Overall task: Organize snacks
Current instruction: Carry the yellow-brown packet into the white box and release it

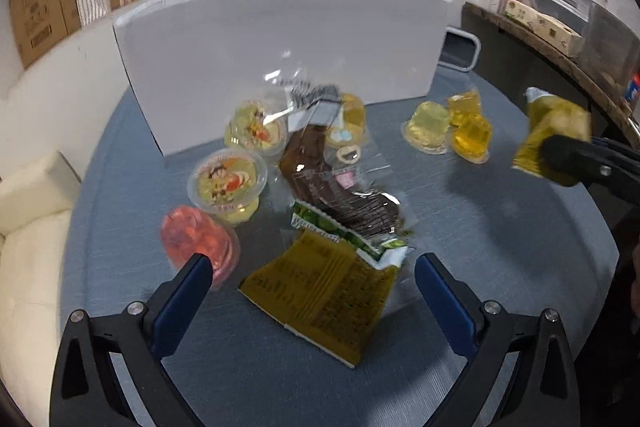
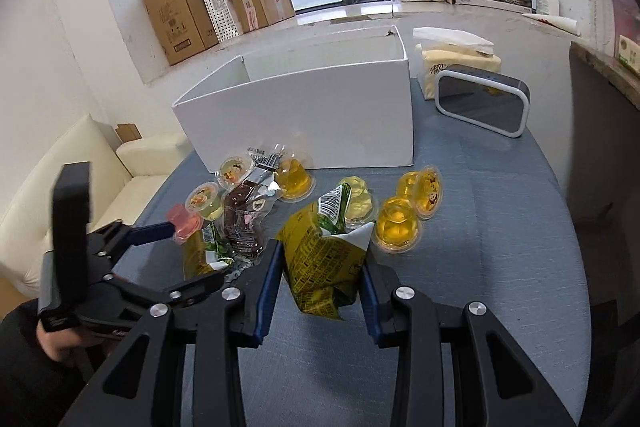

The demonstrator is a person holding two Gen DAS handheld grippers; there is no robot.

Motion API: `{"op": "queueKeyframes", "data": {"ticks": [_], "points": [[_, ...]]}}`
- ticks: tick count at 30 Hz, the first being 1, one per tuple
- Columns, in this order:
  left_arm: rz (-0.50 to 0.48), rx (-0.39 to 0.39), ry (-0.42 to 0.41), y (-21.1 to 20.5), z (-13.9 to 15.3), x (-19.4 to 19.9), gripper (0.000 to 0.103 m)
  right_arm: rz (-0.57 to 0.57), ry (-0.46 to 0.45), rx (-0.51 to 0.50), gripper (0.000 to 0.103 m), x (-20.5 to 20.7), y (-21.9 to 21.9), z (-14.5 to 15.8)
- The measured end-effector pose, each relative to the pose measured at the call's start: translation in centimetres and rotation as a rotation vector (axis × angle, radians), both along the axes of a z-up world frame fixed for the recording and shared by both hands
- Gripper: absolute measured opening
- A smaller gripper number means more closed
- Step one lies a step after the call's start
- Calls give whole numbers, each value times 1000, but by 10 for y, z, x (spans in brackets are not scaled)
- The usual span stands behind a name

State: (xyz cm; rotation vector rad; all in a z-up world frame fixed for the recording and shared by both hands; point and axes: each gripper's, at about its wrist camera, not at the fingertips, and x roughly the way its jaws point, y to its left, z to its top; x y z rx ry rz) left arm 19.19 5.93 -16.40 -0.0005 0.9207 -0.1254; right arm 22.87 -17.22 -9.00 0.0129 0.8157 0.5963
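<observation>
Yellow foil fills my right gripper (image 2: pixel 320 267): its pads are clenched on an olive-yellow snack packet (image 2: pixel 326 259), held clear above the blue-grey tablecloth (image 2: pixel 500 247). Ahead of it stands the open white box (image 2: pixel 304 115), its near wall facing me and its top rim unobstructed. Between packet and box lie yellow jelly cups (image 2: pixel 398 225), close together just ahead and to the right. Further right the cloth is bare up to a grey-rimmed clock (image 2: pixel 482 99) and a tissue pack (image 2: pixel 460 63) beside the box.

My left gripper (image 1: pixel 314 277) is spread wide, grasping nothing, hovering over a second olive-yellow packet (image 1: pixel 324 301) lying flat between its fingers. A pink jelly cup (image 1: pixel 196 239) sits just off its left finger; a brown snack in clear wrap (image 1: pixel 340 195) and two cartoon-lidded cups (image 1: pixel 228 181) crowd ahead. Right of that finger the cloth is open.
</observation>
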Motion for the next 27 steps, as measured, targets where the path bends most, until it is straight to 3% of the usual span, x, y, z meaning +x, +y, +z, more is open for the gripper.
{"op": "queueKeyframes", "data": {"ticks": [3, 4, 7, 18, 27], "points": [[-5, 15, 4, -2, -7, 3, 85, -8, 8, 9, 39, 0, -2, -1], [-4, 14, -3, -1, -5, 3, 73, -5, 14, 8, 39, 1, -1, -2], [21, -65, 11, 10, 1, 5, 56, 1, 17, 6, 39, -1, 0, -4], [38, -115, -179, 14, 72, -17, 54, 33, -9, 16, 39, -4, 10, 6], [56, -95, -285, 21, 129, 20, 54, 40, -113, 46, 39, 34, 21, 56]]}}
